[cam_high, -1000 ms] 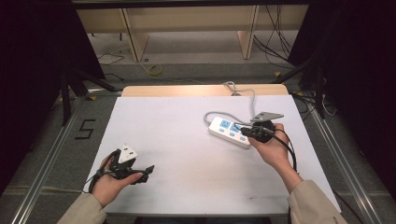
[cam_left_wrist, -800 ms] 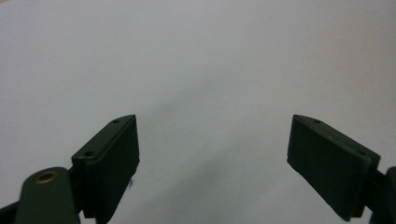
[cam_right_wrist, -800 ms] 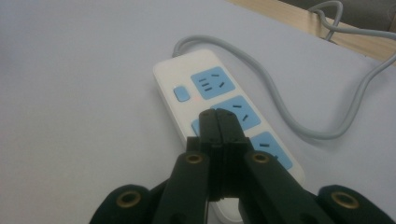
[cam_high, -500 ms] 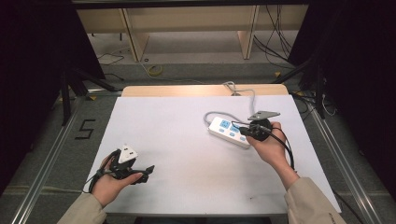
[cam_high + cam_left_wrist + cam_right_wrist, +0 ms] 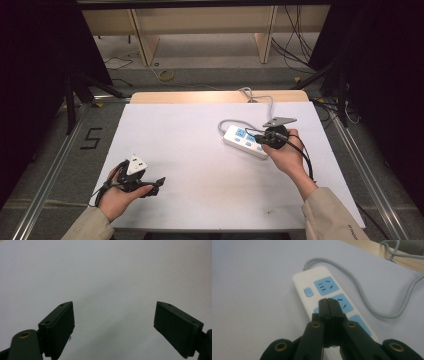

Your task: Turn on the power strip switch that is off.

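- High view: a white-topped bench takes up the middle of the scene. A white power strip with blue sockets lies on the bench's right half, set at a slant. Its grey cable loops off its far end and runs away over the back edge of the bench.
- High view: the right hand comes in from the lower right in a beige sleeve. It holds the right hand-held gripper with its tips over the near end of the power strip; a grey three-cornered plate sits on top of it.
- High view: the left hand rests near the bench's front left corner, holding the left hand-held gripper low above bare white surface, well apart from the power strip.
- Left gripper view: the left hand-held gripper is released, its two black jaws standing wide apart with nothing between them. Behind them is plain white bench top.
- Right gripper view: the right hand-held gripper is clenched, its jaws pressed flat together with nothing gripped. The tips lie over the power strip, at about the middle blue socket; whether they touch it I cannot tell.
- Right gripper view: a small blue switch sits beside the far socket. The grey cable curves around the right side of the strip.
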Demonstrator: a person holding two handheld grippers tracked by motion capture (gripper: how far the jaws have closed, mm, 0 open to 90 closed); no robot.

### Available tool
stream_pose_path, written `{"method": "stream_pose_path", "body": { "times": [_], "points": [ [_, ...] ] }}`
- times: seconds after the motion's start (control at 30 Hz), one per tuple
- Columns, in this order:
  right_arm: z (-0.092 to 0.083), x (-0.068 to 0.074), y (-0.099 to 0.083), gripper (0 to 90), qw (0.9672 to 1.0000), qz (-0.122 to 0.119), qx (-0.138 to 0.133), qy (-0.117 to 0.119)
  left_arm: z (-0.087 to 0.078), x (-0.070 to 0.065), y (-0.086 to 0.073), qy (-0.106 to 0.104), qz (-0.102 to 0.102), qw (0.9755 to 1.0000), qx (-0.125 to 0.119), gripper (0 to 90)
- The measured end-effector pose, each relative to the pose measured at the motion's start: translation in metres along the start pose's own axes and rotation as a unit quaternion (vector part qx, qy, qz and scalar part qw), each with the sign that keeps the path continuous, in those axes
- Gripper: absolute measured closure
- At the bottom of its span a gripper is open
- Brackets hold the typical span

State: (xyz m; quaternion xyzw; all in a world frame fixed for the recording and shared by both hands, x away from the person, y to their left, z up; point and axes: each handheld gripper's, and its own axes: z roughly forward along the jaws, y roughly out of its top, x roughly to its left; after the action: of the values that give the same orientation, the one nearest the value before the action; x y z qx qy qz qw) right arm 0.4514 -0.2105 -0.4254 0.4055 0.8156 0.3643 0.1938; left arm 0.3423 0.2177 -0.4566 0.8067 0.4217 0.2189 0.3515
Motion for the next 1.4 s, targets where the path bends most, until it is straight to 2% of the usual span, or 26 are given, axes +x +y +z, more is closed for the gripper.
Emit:
{"method": "stream_pose_path", "body": {
  "times": [1.4],
  "points": [
    [0.022,0.0,0.007,90.0,0.9995,-0.004,0.032,0.003,0.0,0.0,0.0,-0.002,-0.001,1.0,-0.001,16.5]
  ]
}}
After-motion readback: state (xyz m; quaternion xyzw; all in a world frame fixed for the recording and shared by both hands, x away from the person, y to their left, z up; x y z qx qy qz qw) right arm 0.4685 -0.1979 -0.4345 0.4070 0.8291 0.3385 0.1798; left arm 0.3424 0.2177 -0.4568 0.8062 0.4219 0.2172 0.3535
